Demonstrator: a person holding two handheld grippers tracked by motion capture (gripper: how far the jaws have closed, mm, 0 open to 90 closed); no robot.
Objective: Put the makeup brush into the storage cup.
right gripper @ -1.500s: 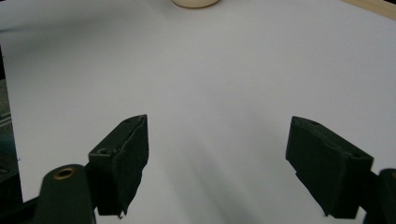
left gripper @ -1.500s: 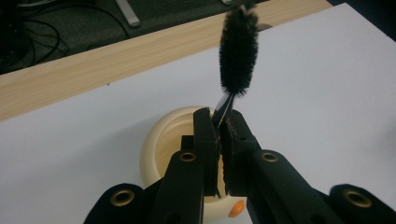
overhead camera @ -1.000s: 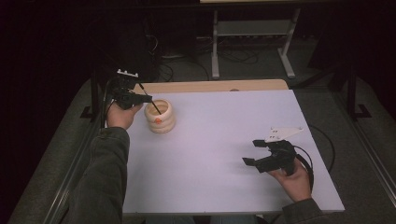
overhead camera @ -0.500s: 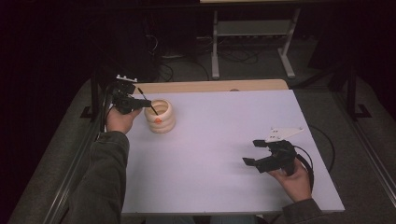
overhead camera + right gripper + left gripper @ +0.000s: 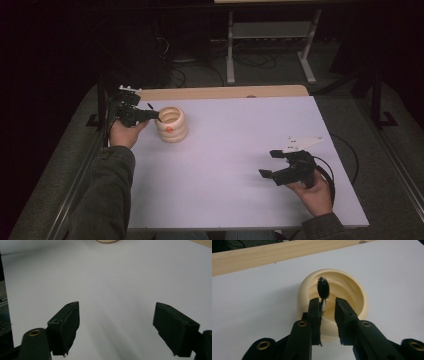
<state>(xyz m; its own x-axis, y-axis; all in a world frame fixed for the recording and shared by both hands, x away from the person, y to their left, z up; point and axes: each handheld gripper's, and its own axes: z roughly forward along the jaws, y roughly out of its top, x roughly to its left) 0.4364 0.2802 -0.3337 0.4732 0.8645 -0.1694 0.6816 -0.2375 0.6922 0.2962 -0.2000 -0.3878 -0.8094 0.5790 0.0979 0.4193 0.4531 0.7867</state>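
1. Your left gripper [image 5: 328, 308] sits at the near rim of the cream ribbed cup [image 5: 171, 124], far left of the bench [image 5: 235, 165]. A second ago it reached over the cup's mouth; it has since drawn back toward your hand.
2. Left fingers [image 5: 314, 315] are parted by a narrow gap. A small black, white-tipped object [image 5: 323, 288] rests against the inner face of one finger, above the cup's hollow. It looks released, or nearly so; I cannot tell for certain.
3. Likely meaning: the drop into the cup is finishing.
4. Your right gripper [image 5: 287, 167] hovers wide open and empty over bare bench, well apart from the cup, unchanged.
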